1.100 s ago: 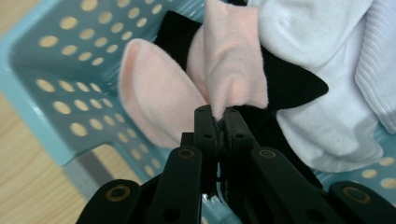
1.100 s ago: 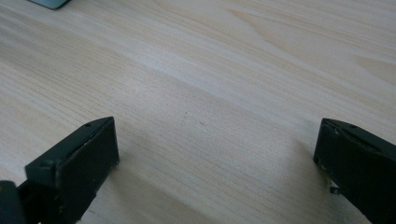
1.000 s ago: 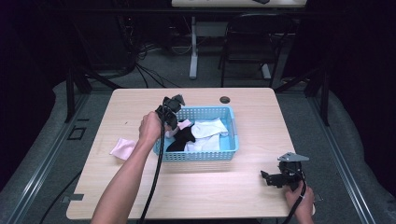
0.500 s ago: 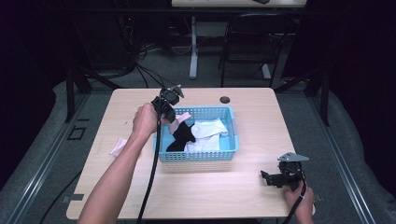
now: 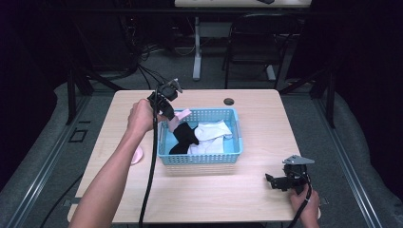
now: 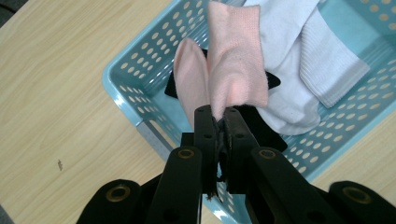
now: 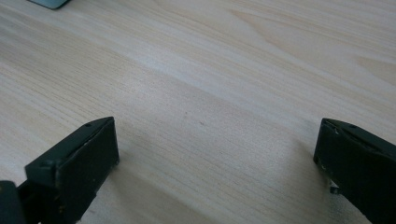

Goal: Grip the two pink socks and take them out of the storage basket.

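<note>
left gripper [image 6: 218,116] clamping pink sock [image 6: 233,60], over basket [image 6: 135,107]

- The left gripper [image 5: 172,105] has risen above the basket's [image 5: 199,159] far-left corner, lifting the pink sock [image 6: 233,60] clamped between its jaws.
- The sock now hangs over the basket instead of the table.

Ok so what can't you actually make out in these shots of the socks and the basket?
- Second pink sock, high view: the person's left forearm covers most of it.
- Black sock, left gripper view: the held pink sock and the left gripper hide its middle.
- Basket, left gripper view: its far side is cut by the frame edge.
- Small dark round thing on the table, high view: too small to identify.
</note>
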A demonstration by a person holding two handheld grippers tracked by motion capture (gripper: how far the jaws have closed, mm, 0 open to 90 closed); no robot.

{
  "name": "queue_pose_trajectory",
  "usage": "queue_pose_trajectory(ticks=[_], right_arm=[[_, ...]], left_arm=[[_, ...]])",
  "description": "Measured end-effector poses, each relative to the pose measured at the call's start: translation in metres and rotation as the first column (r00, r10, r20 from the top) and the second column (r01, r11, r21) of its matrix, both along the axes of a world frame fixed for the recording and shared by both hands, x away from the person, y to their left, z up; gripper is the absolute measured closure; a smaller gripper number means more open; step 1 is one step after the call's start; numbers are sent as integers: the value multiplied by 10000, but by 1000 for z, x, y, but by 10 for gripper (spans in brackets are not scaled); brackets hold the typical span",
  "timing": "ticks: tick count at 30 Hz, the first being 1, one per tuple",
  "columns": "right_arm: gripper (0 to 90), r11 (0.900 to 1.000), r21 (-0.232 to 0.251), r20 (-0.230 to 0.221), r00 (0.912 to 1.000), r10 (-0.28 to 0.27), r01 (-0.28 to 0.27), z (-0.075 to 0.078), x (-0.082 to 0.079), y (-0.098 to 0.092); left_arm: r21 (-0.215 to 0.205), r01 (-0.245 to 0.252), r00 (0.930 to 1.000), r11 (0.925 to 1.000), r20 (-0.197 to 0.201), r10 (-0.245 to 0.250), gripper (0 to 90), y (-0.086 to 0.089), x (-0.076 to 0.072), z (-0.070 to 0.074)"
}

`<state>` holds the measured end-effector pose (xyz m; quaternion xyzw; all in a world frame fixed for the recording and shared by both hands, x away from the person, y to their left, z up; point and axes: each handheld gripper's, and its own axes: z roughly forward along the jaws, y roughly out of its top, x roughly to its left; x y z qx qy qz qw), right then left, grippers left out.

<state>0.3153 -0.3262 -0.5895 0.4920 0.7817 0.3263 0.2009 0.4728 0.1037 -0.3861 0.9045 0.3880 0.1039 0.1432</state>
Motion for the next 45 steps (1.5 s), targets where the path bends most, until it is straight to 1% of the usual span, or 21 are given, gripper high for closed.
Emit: queue_pose_trajectory(ticks=[9, 11, 13, 15, 18, 19, 20, 21, 24, 25, 30, 31, 32, 33, 34, 37, 39, 41, 42, 44, 45], right_arm=[[0, 10000, -2, 34, 10000, 8, -8, 0, 0, 0], [0, 10000, 0, 31, 10000, 9, -9, 0, 0, 0], [0, 10000, -2, 34, 10000, 5, -5, 0, 0, 0], [0, 10000, -8, 32, 10000, -7, 7, 0, 0, 0], [0, 10000, 0, 32, 10000, 5, -5, 0, 0, 0], [0, 10000, 4, 35, 10000, 7, -7, 0, 0, 0], [0, 10000, 0, 37, 10000, 7, -7, 0, 0, 0], [0, 10000, 37, 49, 10000, 1, -1, -1, 0, 0], [0, 10000, 4, 0, 10000, 0, 0, 0, 0, 0], [0, 10000, 4, 0, 10000, 0, 0, 0, 0, 0], [0, 10000, -6, 7, 10000, 2, -2, 0, 0, 0], [0, 10000, 33, 20, 10000, 0, 0, 0, 0, 0], [0, 10000, 33, 20, 10000, 0, 0, 0, 0, 0], [0, 10000, 36, 23, 10000, -1, 0, 0, 0, 0], [0, 10000, 26, 21, 10000, -1, 1, 0, 0, 0], [0, 10000, 31, 20, 10000, -1, 1, 0, 0, 0], [0, 10000, 26, 24, 10000, -1, 1, 0, 0, 0], [0, 10000, 28, 23, 10000, -4, 4, 0, 0, 0], [0, 10000, 24, 22, 10000, -3, 3, 0, 0, 0], [0, 10000, 24, 19, 10000, -5, 5, 0, 0, 0], [0, 10000, 24, 22, 10000, -3, 3, 0, 0, 0]], left_arm=[[-1, 26, 9996, 10000, 269, -26, 867, 8, -7, 21], [-55, -63, 9986, 10000, 516, 65, 866, 17, -12, 33], [-66, -107, 9985, 9999, 538, 110, 867, 20, -14, 37], [85, -283, 9973, 9996, 684, 277, 867, 32, -18, 44], [23, -509, 9957, 9987, 778, 506, 866, 46, -23, 49], [23, -509, 9957, 9987, 778, 506, 866, 46, -23, 49], [-48, -703, 9945, 9975, 772, 705, 866, 58, -28, 49], [-48, -703, 9945, 9975, 772, 705, 866, 58, -28, 49], [15, -1047, 9916, 9945, 762, 1043, 866, 78, -34, 44], [15, -1047, 9916, 9945, 762, 1043, 866, 78, -34, 44], [55, -1662, 9847, 9861, 530, 1657, 865, 106, -38, 30], [28, -1840, 9822, 9829, 396, 1837, 865, 116, -39, 22], [28, -1840, 9822, 9829, 396, 1837, 865, 116, -39, 22], [18, -1971, 9797, 9804, 363, 1969, 865, 121, -39, 15], [51, -2148, 9765, 9766, 191, 2147, 865, 130, -40, 2], [109, -2433, 9699, 9699, -53, 2433, 864, 142, -39, -20], [124, -2584, 9656, 9660, -257, 2586, 863, 148, -37, -33], [171, -2800, 9583, 9598, -551, 2806, 863, 153, -35, -50], [171, -2800, 9583, 9598, -551, 2806, 863, 153, -35, -50], [198, -2991, 9504, 9540, -835, 2997, 861, 160, -32, -74], [198, -2991, 9504, 9540, -835, 2997, 860, 160, -32, -74]])
